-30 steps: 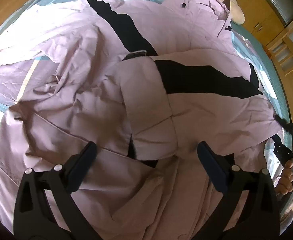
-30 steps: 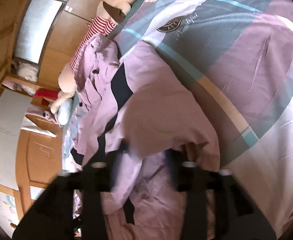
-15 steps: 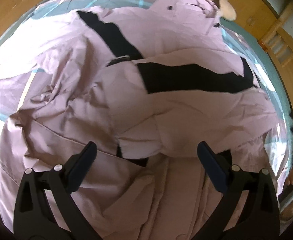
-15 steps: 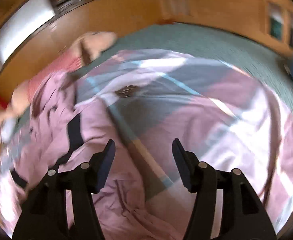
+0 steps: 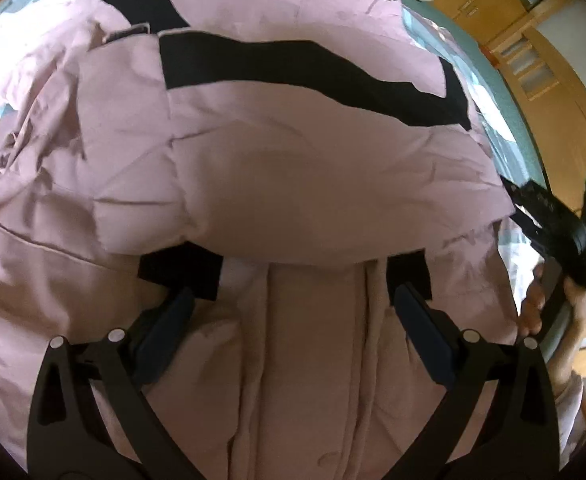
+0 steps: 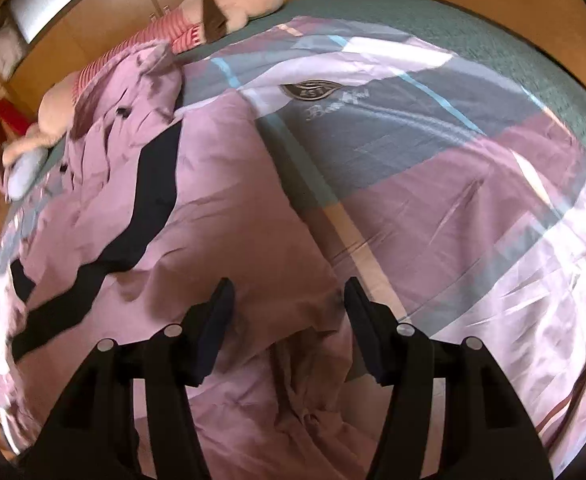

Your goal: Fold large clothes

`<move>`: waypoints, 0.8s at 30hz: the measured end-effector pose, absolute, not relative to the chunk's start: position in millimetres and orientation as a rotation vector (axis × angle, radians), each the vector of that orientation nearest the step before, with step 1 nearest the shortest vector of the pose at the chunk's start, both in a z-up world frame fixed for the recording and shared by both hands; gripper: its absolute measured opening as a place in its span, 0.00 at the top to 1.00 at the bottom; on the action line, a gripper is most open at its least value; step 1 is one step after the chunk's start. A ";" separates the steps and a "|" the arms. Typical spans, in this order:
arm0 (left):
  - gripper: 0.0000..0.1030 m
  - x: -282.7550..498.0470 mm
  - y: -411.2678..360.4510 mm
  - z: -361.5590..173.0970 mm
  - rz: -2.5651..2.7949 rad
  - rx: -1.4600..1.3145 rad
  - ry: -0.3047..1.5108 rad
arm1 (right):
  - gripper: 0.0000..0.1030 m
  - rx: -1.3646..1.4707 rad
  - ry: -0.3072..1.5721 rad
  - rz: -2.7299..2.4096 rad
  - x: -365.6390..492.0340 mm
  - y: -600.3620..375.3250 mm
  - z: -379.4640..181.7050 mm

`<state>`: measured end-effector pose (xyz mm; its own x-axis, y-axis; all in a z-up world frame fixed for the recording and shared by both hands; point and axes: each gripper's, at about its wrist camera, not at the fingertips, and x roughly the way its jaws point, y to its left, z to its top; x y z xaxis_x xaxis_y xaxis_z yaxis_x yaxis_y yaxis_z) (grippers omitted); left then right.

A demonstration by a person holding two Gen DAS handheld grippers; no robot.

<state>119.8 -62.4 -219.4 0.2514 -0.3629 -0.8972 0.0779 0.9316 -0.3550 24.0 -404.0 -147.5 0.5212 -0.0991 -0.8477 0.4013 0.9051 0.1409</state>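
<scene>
Lilac coat — lengthwise, collar toward plush toy

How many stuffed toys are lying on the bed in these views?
1. A stuffed dog in a red-striped shirt lies along the far edge of the bed, beyond the pink coat's collar; the left wrist view shows only its paw. Others may be hidden.

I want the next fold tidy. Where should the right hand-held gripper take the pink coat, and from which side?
Probably the coat's folded edge beside the bedsheet, just ahead of the open right hand-held gripper. Come down from above: there the fabric ends in a raised lip the fingers can straddle.
</scene>
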 end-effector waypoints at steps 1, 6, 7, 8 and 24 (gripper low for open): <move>0.02 122.7 -62.7 -219.0 -0.297 -0.254 1.263 | 0.43 0.313 0.983 -0.304 26.0 -399.5 -147.8; 0.02 136.6 -55.4 -209.5 -0.104 -0.161 1.130 | 0.43 0.217 0.990 -0.257 28.3 -380.1 -146.2; 0.02 138.6 -49.0 -207.1 -0.050 -0.168 1.105 | 0.43 0.195 0.993 -0.247 28.2 -375.6 -145.1; 0.02 139.2 -43.2 -204.1 -0.001 -0.174 1.085 | 0.43 0.172 0.992 -0.250 27.5 -372.8 -143.4; 0.02 132.3 -64.8 -213.3 -0.107 -0.072 1.185 | 0.43 -0.070 1.026 -0.317 43.3 -346.4 -174.4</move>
